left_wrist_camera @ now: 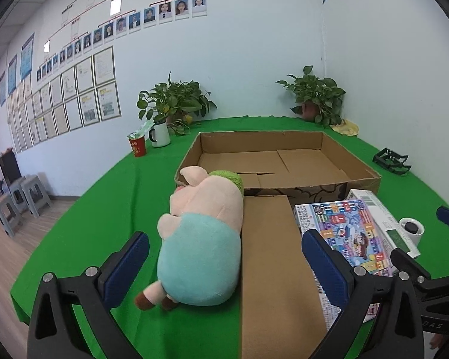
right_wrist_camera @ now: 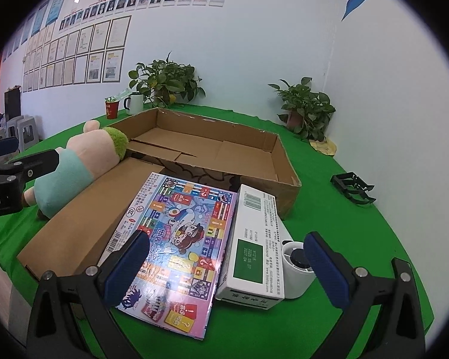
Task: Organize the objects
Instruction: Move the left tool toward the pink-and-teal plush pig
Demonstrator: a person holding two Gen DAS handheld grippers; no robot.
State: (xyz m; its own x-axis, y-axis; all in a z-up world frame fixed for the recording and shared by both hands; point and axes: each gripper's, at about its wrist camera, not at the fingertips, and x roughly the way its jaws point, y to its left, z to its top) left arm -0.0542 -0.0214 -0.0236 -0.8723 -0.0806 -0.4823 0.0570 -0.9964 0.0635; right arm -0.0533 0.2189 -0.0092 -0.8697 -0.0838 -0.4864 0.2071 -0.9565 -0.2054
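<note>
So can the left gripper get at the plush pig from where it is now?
Probably yes. The left gripper is open, and the plush pig lies on the green table right ahead between its fingers, with nothing over it. Only the cardboard flap borders one side.

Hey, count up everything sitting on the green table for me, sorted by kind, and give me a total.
Cardboard boxes: 1, the open box with its flap folded out
Stuffed toys: 1, the pig
Board game boxes: 1
White cartons: 1
Small white tubs: 1
Potted plants: 2
Cups: 2, red cup and white mug
Black clips: 1
Total: 10
</note>
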